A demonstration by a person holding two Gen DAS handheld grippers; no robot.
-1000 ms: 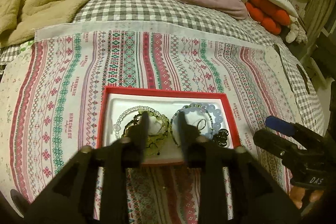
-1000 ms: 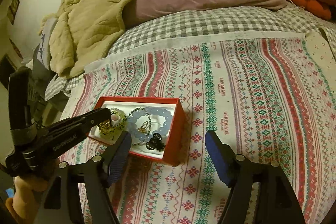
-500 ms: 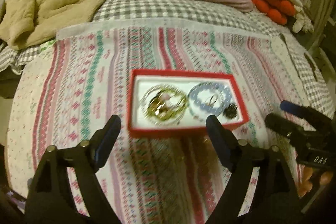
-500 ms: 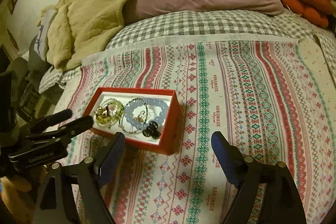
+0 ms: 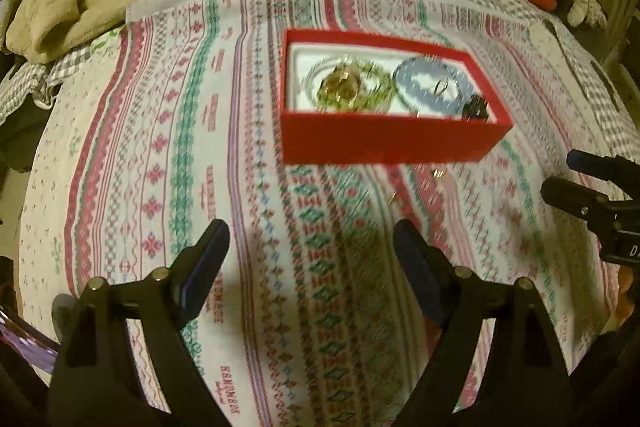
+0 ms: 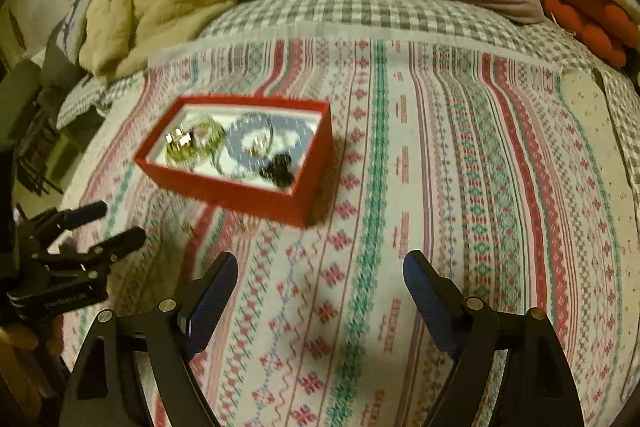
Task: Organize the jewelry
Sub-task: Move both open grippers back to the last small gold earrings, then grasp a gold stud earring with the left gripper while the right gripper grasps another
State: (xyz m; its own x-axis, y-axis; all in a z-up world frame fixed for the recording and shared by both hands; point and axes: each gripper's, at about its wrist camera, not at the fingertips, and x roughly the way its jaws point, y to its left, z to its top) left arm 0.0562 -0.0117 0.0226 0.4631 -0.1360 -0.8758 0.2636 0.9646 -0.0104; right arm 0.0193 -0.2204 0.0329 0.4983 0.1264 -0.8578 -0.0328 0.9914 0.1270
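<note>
While both grippers tilt down over the striped cloth [image 5: 168, 131], a red box [image 5: 384, 143] sits ahead of the left gripper [image 5: 310, 247] and ahead-left of the right gripper [image 6: 320, 279]. Its white inside holds a pale-blue bead bracelet [image 5: 434, 89], a yellow-green bracelet with gold pieces [image 5: 352, 87] and a small dark ornament [image 5: 476, 107], all blurred. Two tiny gold bits [image 5: 438, 173] lie on the cloth just before the box, beyond the left gripper's tips. Each gripper's jaws gape wide with nothing between them, having just been opening.

The patterned cloth [image 5: 240, 187] bears the repeated printed word "HANDMADE".
</note>
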